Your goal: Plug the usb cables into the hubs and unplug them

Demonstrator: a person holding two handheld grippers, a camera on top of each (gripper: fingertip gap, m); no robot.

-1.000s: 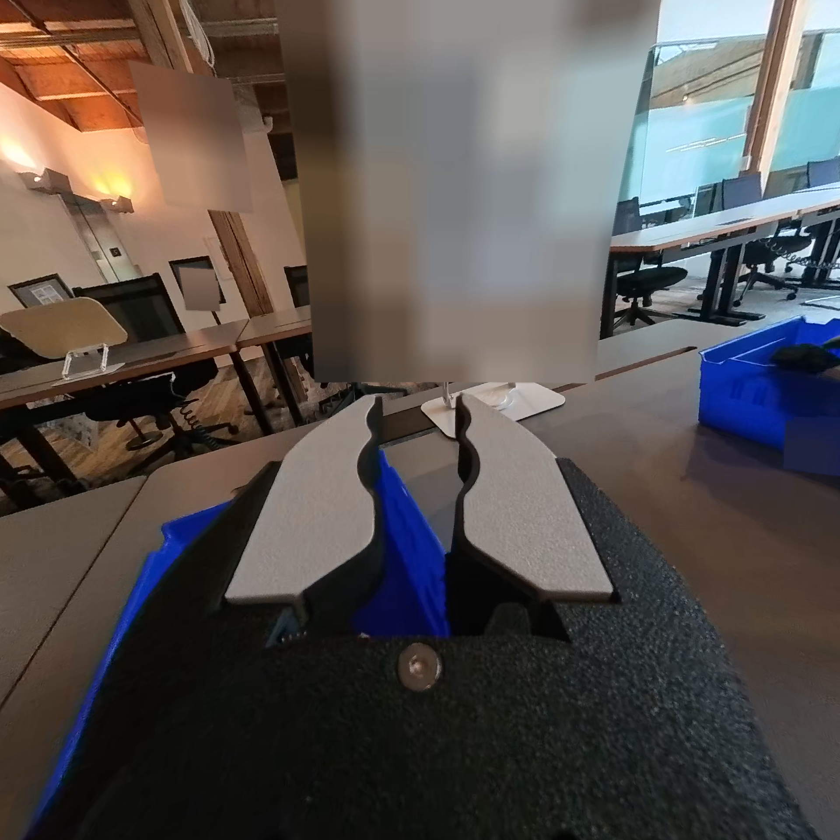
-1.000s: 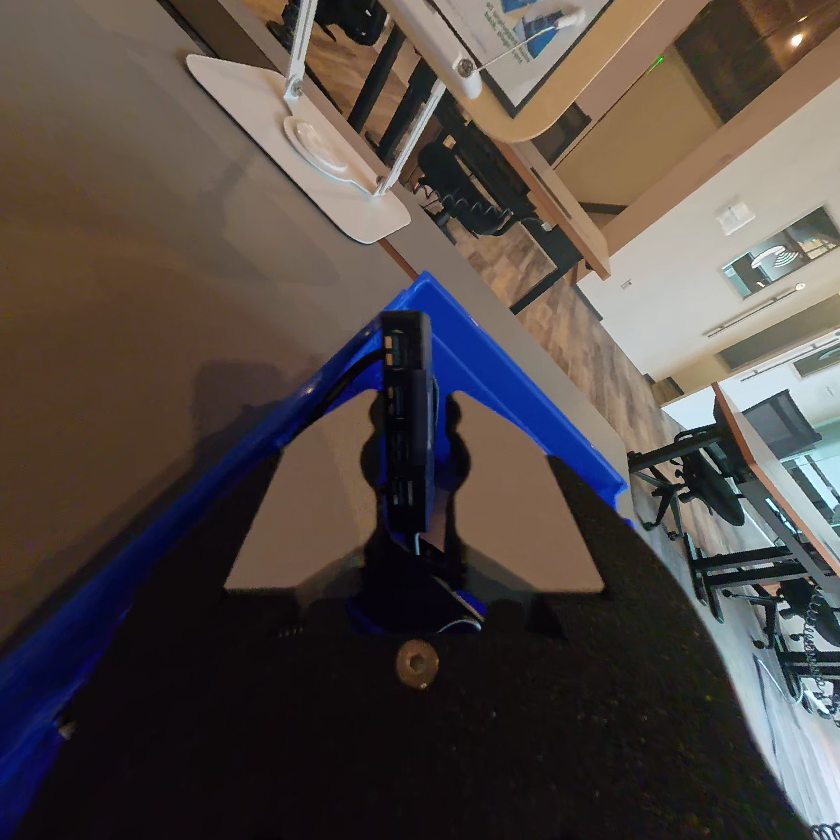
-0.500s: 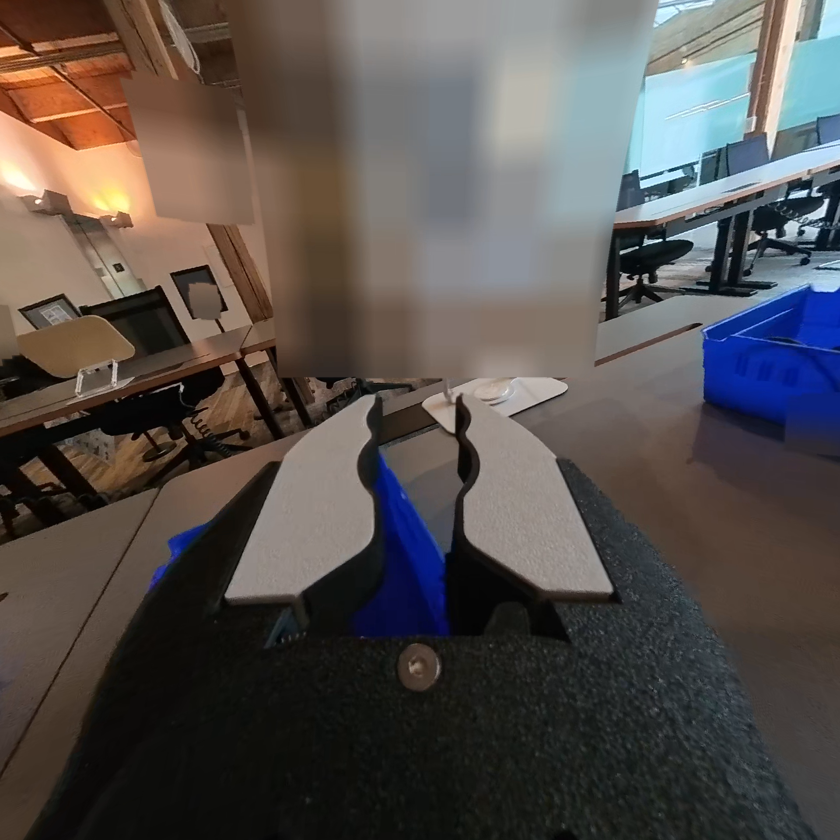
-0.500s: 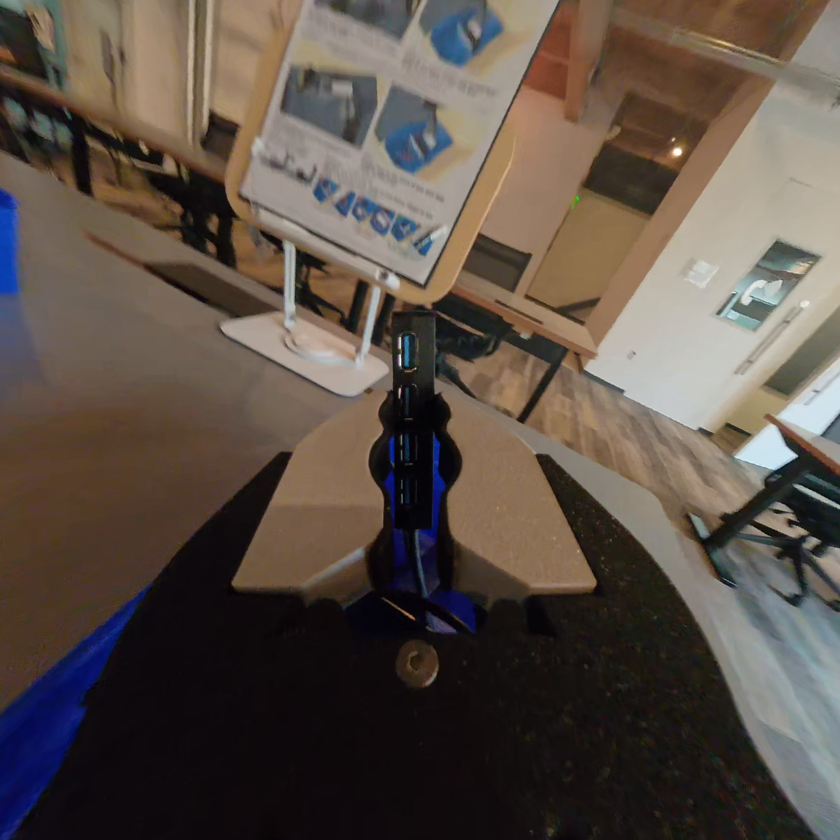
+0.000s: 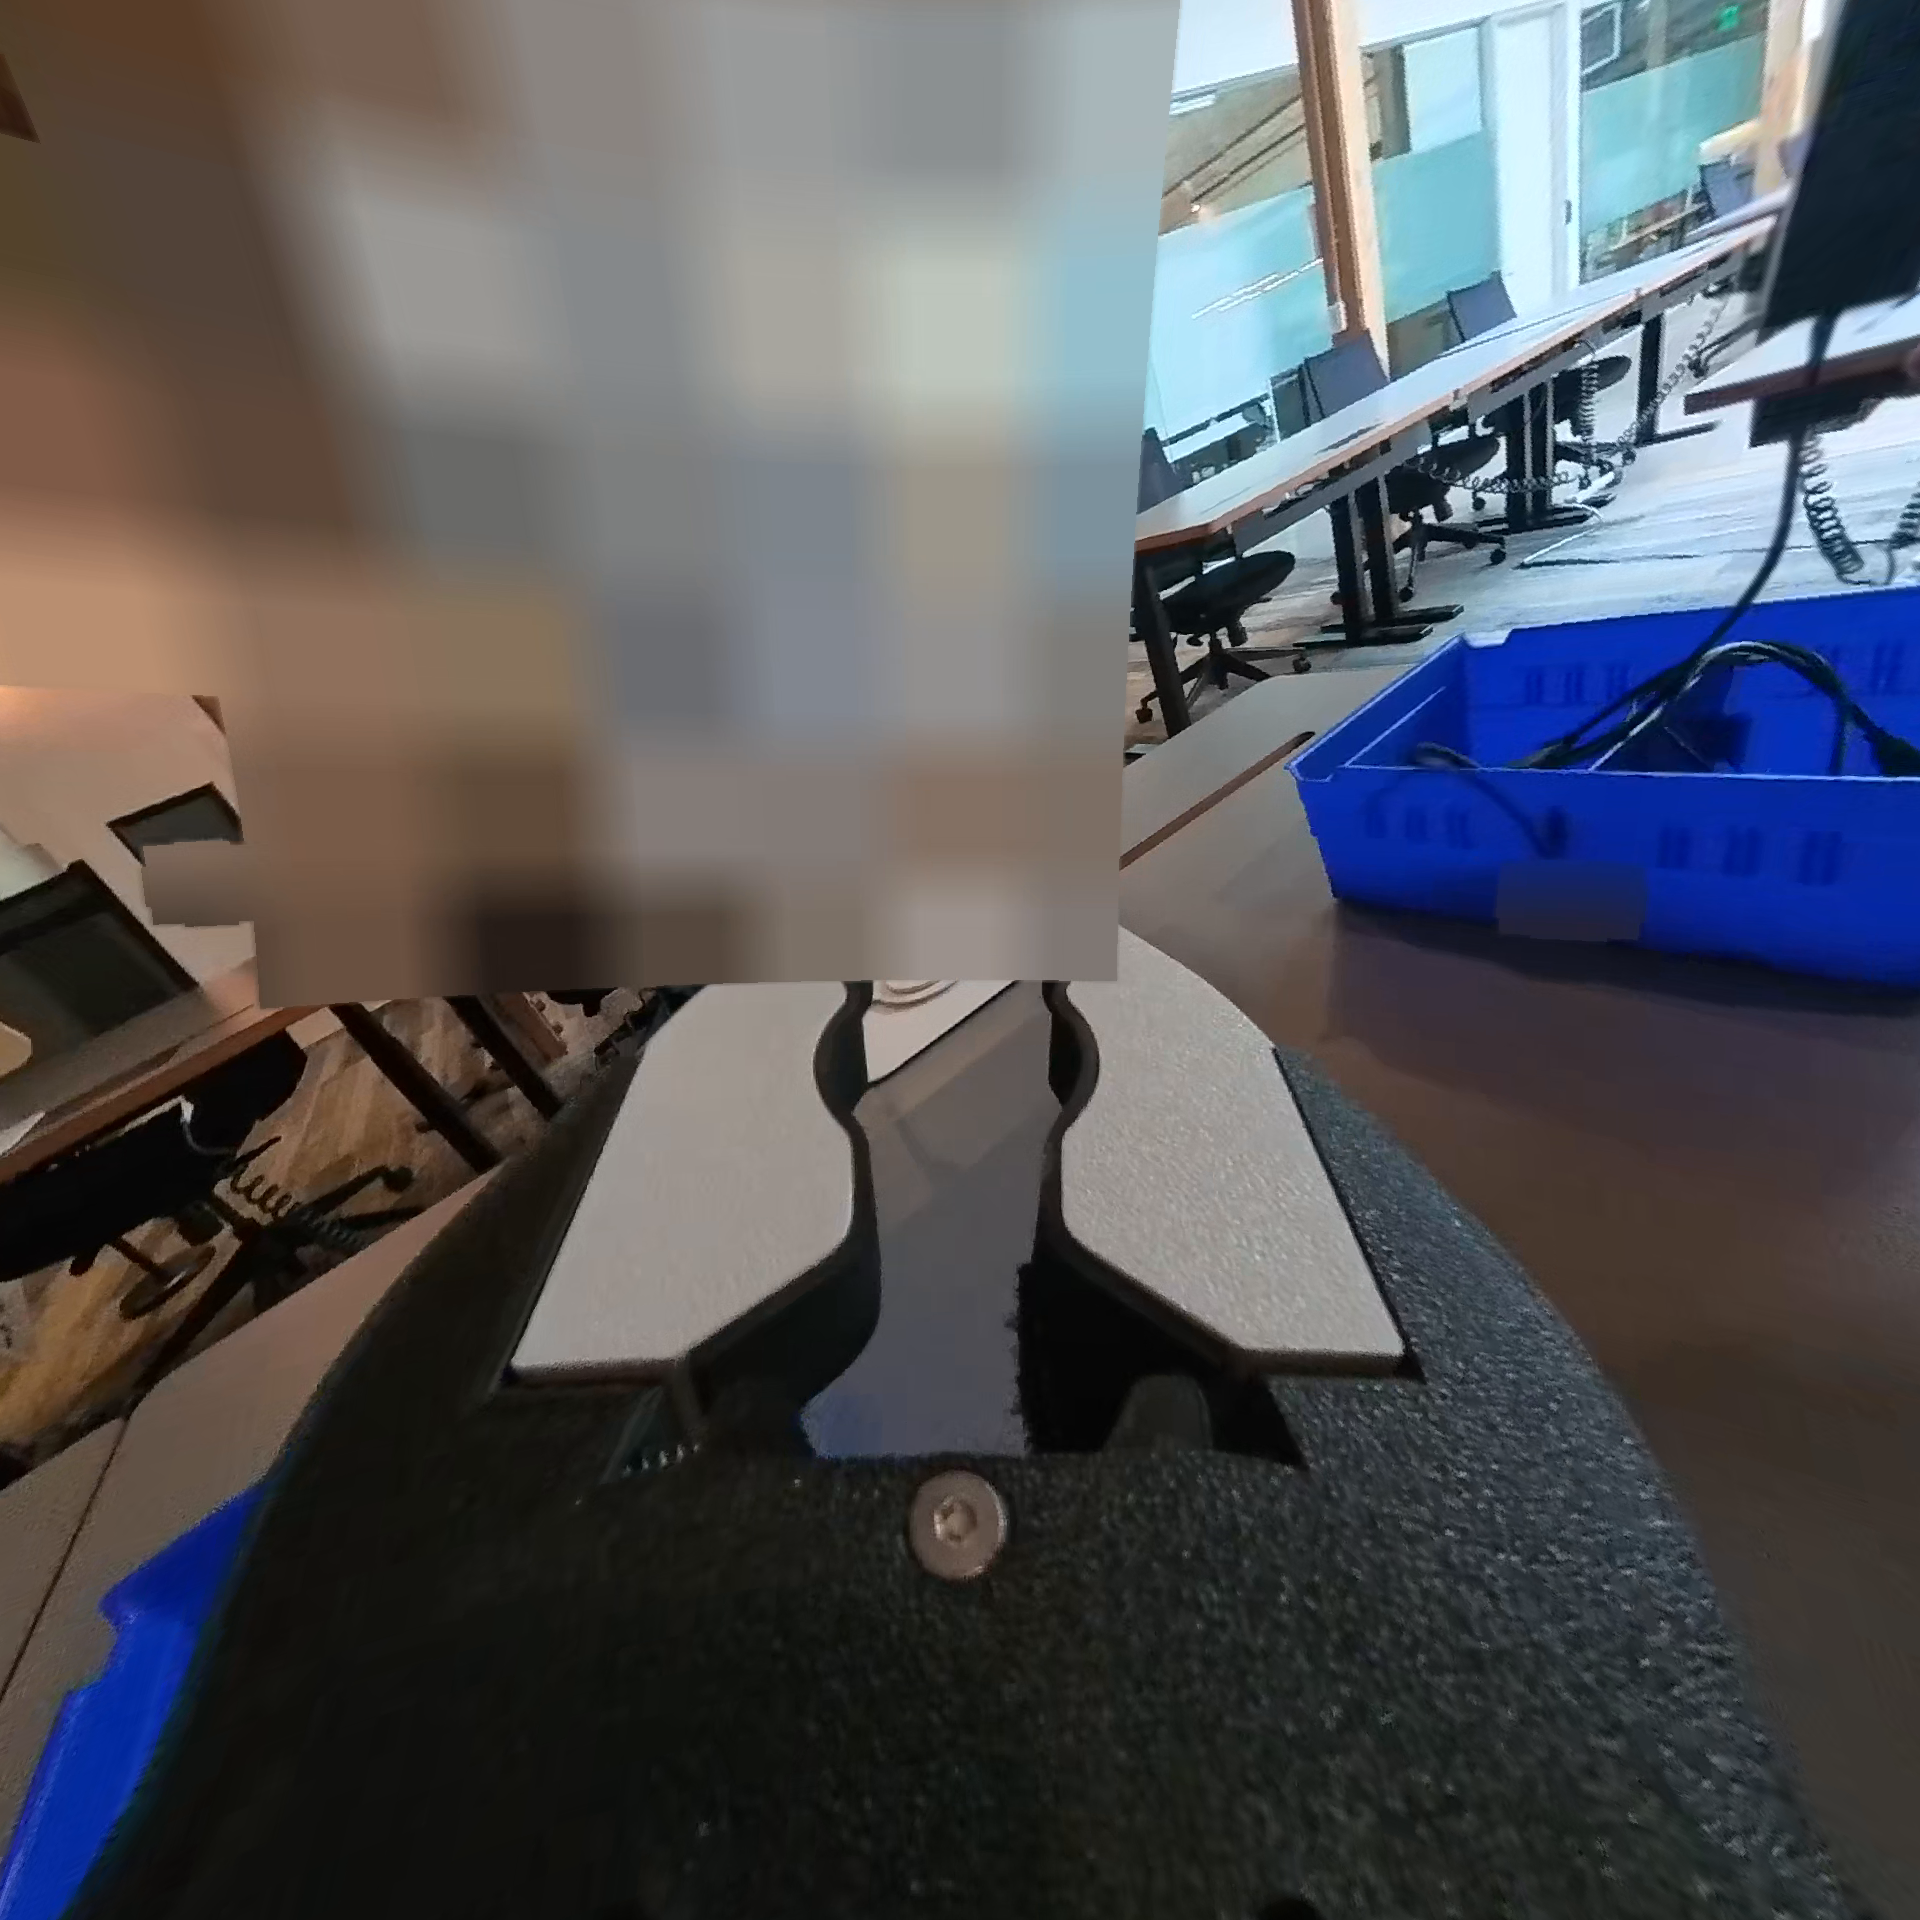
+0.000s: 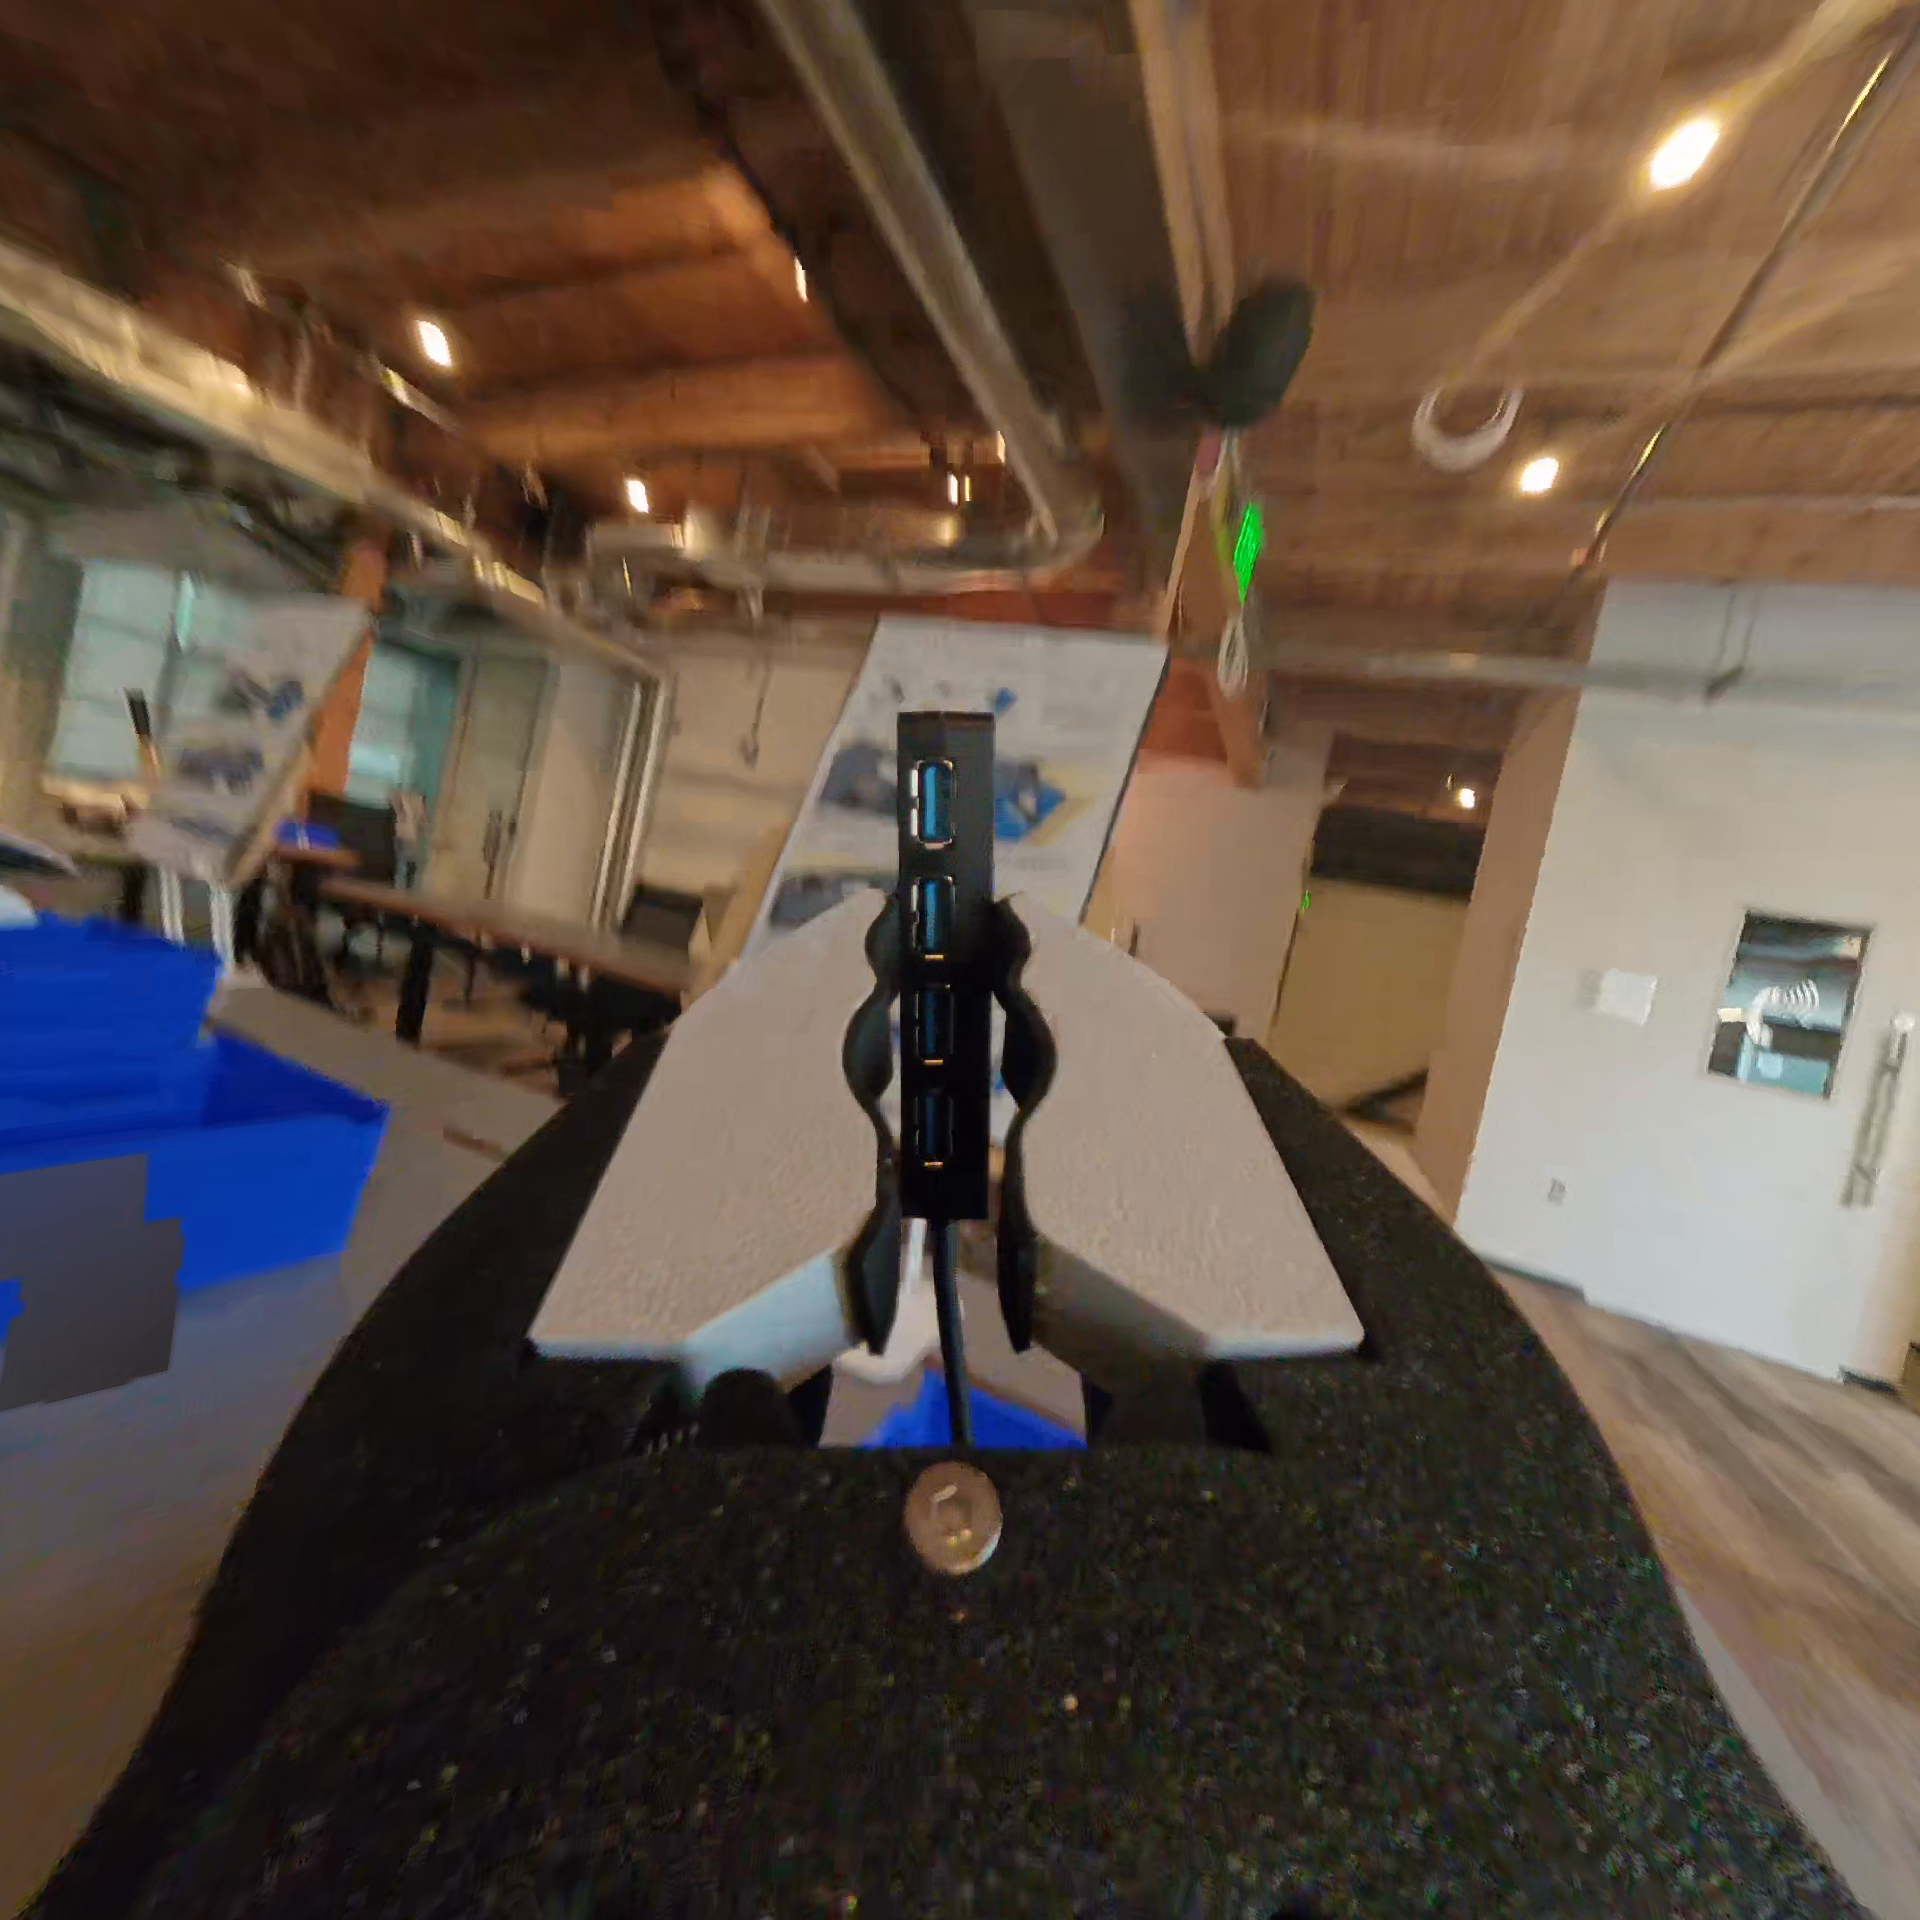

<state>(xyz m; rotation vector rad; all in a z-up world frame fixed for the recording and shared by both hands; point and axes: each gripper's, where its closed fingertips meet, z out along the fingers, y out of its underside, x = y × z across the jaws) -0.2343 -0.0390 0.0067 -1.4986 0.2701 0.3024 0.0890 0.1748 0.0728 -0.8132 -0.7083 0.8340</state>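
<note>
My right gripper (image 6: 945,920) is shut on a black USB hub (image 6: 943,1070) with several blue ports. It holds the hub upright in the air, ports facing the camera. The hub's black cable (image 6: 951,1340) hangs down from its lower end. My left gripper (image 5: 951,1013) is open and empty, low over the dark table (image 5: 1558,1143). A blue bin (image 5: 1662,862) at the right holds black cables (image 5: 1621,717). One thin cable (image 5: 1766,561) rises from it to a dark shape at the top right edge.
A second blue bin (image 5: 83,1714) lies under my left gripper at the lower left. A white stand base (image 5: 914,1003) sits just past the left fingertips. In the right wrist view a blue bin (image 6: 208,1143) is at the left and a poster board (image 6: 1070,748) stands behind the hub. Spacing between my two grippers at the tips: around 40 cm.
My right gripper has lifted the hub out of the blue bin and tipped up toward the room and ceiling. My left gripper has risen and turned right, still open.
</note>
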